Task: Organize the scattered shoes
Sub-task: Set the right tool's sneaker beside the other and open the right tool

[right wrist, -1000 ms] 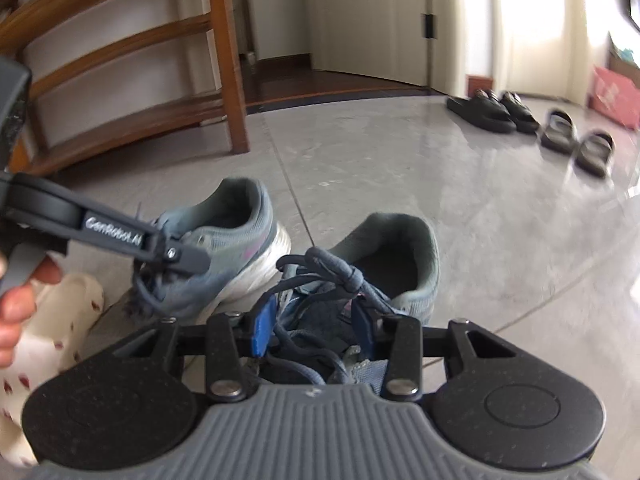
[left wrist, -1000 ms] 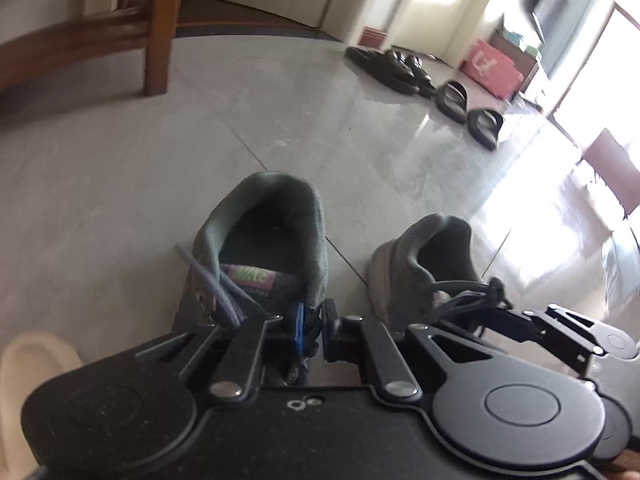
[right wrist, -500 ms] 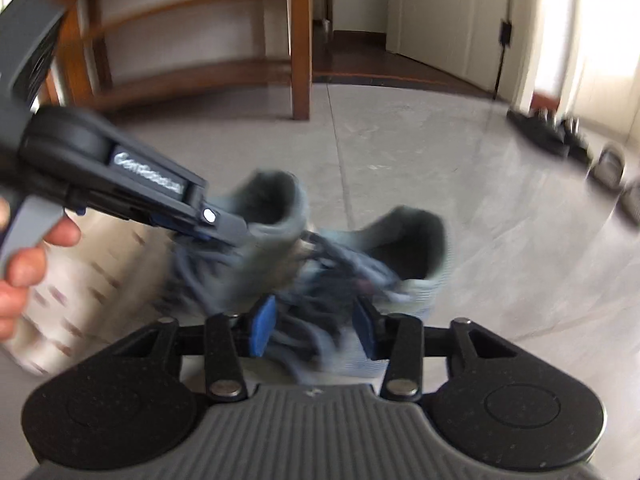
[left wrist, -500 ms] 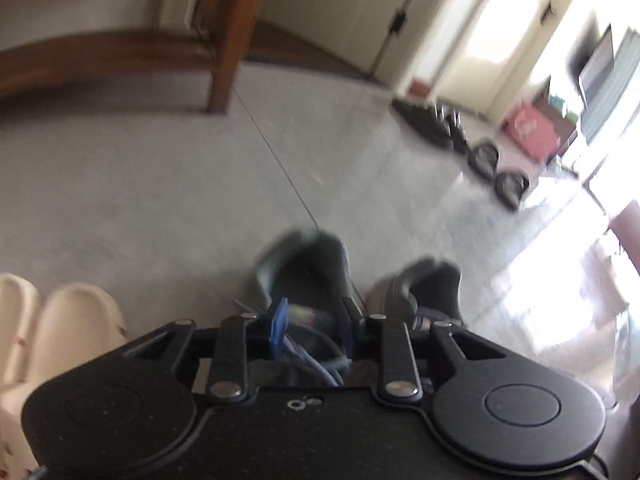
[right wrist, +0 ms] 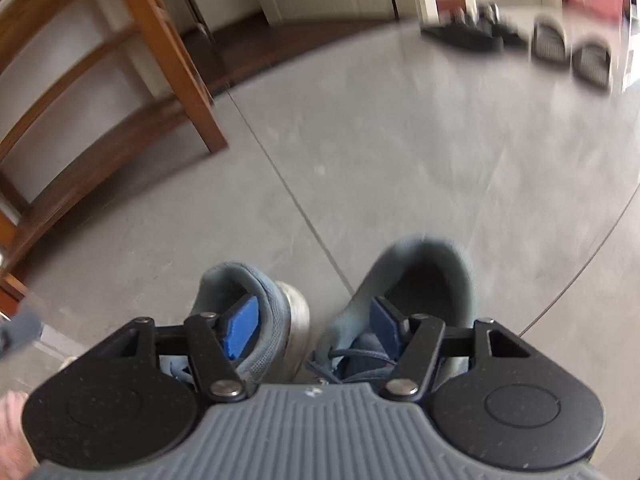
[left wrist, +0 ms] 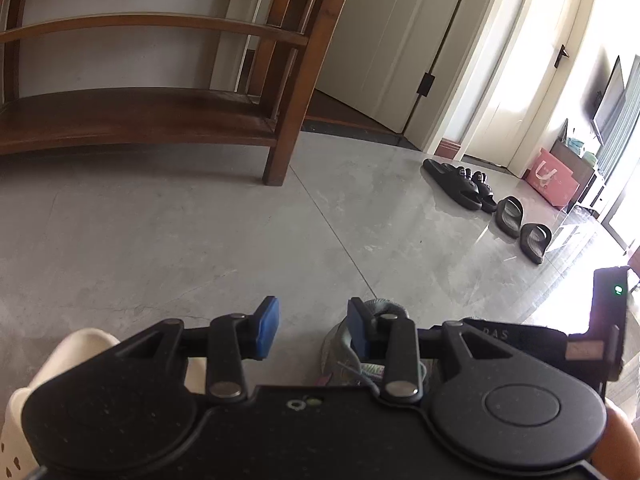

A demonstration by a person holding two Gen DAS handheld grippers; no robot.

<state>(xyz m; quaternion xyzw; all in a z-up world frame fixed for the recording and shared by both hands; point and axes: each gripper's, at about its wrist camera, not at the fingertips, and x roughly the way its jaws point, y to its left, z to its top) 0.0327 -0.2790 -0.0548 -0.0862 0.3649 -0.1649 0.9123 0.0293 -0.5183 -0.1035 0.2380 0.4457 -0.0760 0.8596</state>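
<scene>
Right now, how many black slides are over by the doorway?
4: a touching pair, black slide and its mate, then two apart nearer the pink box, one and another. Others could be hidden.

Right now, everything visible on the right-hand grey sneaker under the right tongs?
The right-hand grey sneaker is grey-blue mesh with a padded collar, dark inside, and dark blue laces bunched near the tongue. It stands upright on the grey floor, heel away from the camera, beside its mate with a gap between. The open right tongs straddle both; contact is unclear.
</scene>
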